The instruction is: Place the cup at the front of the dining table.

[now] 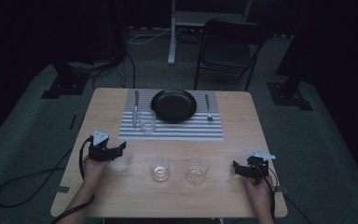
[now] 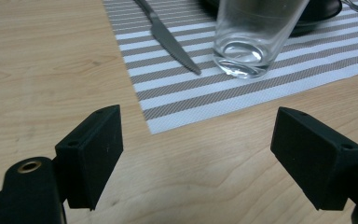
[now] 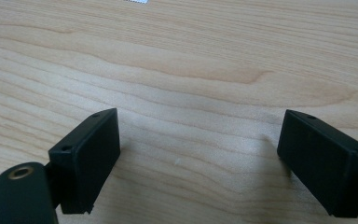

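Observation:
A striped placemat [image 1: 205, 130] lies at the table's far side with a black plate [image 1: 173, 105], a knife [image 1: 136, 108], a fork [image 1: 208, 108] and a clear glass [image 1: 147, 121] on it. Two more glasses, one on the left [image 1: 159, 168] and one on the right [image 1: 197, 170], stand on the bare wood near the front. My left gripper [image 1: 121, 148] rests at the front left, open and holding nothing; its view looks at the knife [image 2: 168, 39] and the glass [image 2: 251, 37] on the placemat [image 2: 205, 93]. My right gripper [image 1: 236, 168] rests at the front right, open over bare wood [image 3: 177, 70].
The wooden table [image 1: 107, 107] has edges close behind both hands. A folding chair [image 1: 226, 49] and a white stand [image 1: 172, 32] are on the carpet beyond the table. Cables [image 1: 23, 182] trail off the left side.

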Action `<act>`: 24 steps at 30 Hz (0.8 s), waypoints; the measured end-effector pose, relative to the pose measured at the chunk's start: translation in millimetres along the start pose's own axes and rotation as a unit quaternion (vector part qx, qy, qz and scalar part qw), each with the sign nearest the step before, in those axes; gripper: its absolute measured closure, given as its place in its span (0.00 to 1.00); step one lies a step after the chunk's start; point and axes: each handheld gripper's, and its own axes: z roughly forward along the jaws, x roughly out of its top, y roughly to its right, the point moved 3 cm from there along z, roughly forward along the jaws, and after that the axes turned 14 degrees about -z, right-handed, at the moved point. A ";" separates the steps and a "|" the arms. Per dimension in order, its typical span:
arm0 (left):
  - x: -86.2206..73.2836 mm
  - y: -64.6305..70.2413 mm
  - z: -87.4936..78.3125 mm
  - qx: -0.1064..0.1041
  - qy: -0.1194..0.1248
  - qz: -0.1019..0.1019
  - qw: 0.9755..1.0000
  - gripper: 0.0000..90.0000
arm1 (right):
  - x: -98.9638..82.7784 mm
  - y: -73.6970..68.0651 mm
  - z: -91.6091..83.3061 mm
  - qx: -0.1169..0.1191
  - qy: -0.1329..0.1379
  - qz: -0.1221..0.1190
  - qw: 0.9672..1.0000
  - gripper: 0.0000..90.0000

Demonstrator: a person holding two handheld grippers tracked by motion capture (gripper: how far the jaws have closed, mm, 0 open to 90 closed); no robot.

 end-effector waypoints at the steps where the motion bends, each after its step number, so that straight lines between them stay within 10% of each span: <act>1: -1.0 -1.7 -1.4 0.002 0.000 -0.003 1.000 0.19 | 0.0 0.0 0.0 0.000 0.000 0.000 1.000 0.14; 24: -26.9 -38.2 -33.1 0.022 0.009 -0.037 0.999 0.19 | 0.0 -0.1 -0.1 0.000 0.000 0.000 1.000 0.14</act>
